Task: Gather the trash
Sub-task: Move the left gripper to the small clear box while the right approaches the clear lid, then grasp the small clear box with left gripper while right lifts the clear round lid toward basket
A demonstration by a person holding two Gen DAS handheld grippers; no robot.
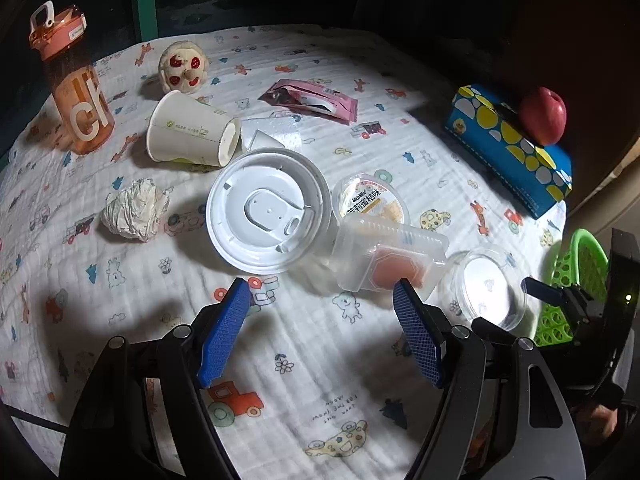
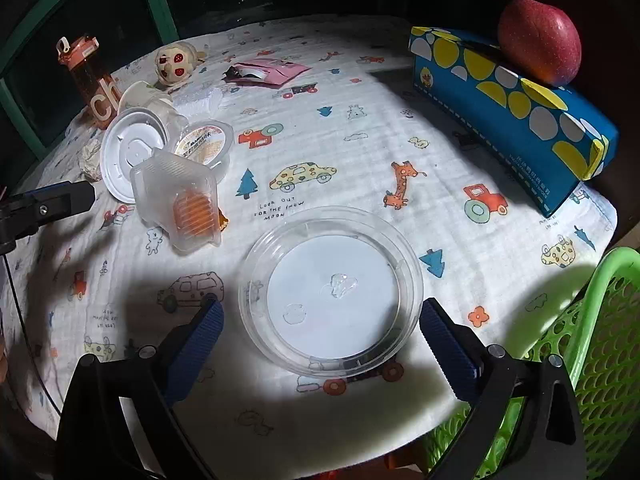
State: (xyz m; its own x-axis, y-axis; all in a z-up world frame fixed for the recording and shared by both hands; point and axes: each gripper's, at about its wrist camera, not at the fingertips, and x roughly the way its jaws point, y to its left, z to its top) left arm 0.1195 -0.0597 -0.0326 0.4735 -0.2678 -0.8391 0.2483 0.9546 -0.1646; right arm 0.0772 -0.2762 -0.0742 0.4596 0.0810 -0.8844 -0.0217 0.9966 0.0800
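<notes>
My left gripper (image 1: 320, 292) is open and empty, just short of a white plastic lid (image 1: 268, 210) and a clear plastic box (image 1: 390, 258) with an orange piece inside. My right gripper (image 2: 320, 316) is open, its blue fingers on either side of a clear round lid (image 2: 332, 292) lying flat on the cloth. More trash lies behind: a tipped paper cup (image 1: 190, 132), a crumpled paper ball (image 1: 134, 210), a jelly cup (image 1: 370, 202), a pink wrapper (image 1: 310, 98). A green basket (image 2: 592, 340) stands at the table's right edge.
An orange water bottle (image 1: 74, 84) stands at the back left, with a small plush toy (image 1: 182, 66) beside it. A blue tissue box (image 2: 512, 112) with a red apple (image 2: 538, 40) on top sits at the right. The round table has a printed cloth (image 2: 360, 140).
</notes>
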